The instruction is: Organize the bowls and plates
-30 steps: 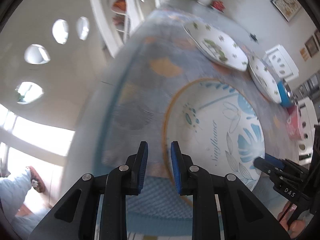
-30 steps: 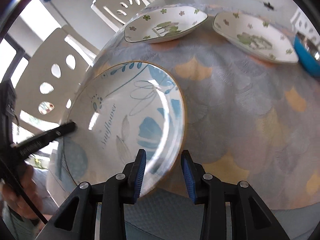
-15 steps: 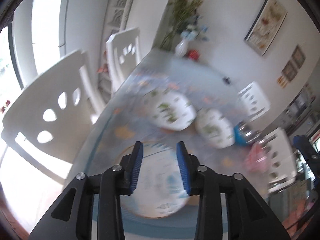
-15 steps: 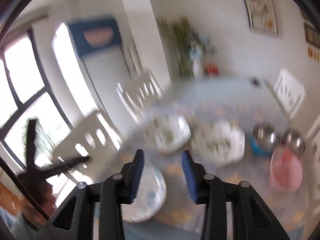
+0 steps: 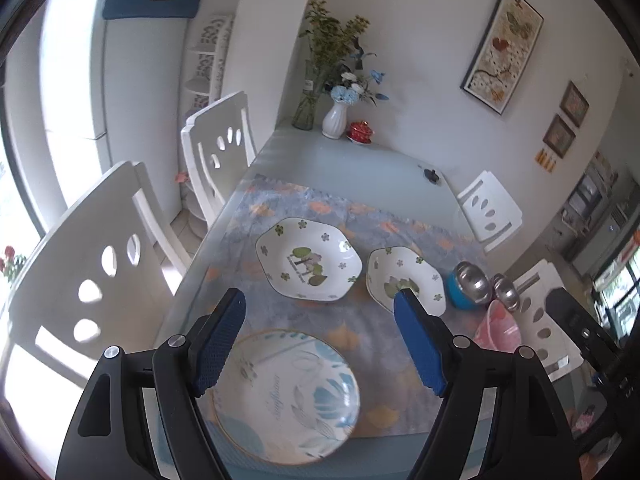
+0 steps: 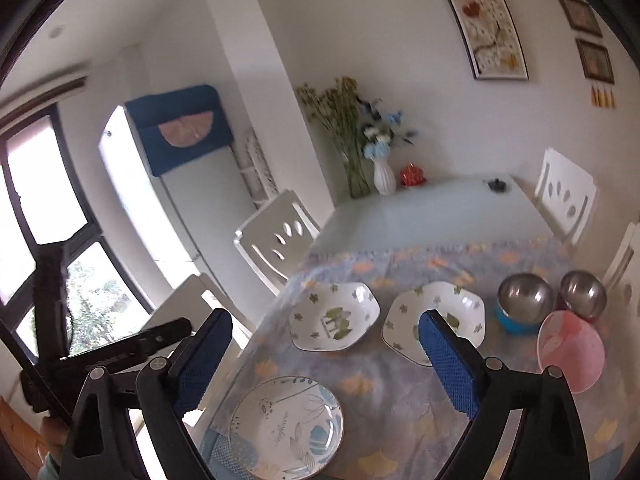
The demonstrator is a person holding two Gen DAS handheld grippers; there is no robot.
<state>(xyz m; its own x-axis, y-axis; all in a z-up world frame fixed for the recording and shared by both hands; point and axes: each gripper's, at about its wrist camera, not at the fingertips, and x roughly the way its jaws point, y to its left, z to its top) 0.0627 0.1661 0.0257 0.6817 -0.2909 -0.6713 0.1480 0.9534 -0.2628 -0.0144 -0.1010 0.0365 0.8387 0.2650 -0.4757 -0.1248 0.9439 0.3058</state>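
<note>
A round plate with blue leaves [image 5: 286, 396] [image 6: 286, 426] lies near the table's front edge. Behind it stand two white hexagonal dishes with green flowers, one to the left [image 5: 308, 264] [image 6: 334, 316] and one to the right [image 5: 404, 280] [image 6: 436, 312]. Further right are two steel bowls [image 6: 524, 294] [image 6: 582, 292], one in a blue holder, and a pink bowl [image 6: 570, 350] [image 5: 500, 326]. My left gripper [image 5: 320, 340] hovers high above the round plate, jaws opening, nothing between them. My right gripper [image 6: 324, 360] also hangs high above the table, jaws opening and empty.
White chairs [image 5: 100, 280] [image 5: 218, 148] stand along the table's left side and more [image 5: 490, 208] on the right. A white vase with flowers [image 5: 336, 118] and a small red item [image 5: 360, 132] sit at the far end. The patterned cloth [image 6: 400, 400] covers the near half.
Both grippers have risen from right at the round plate's rim to well above the table and tilted up. Both sets of jaws have spread from nearly shut to wide apart.
</note>
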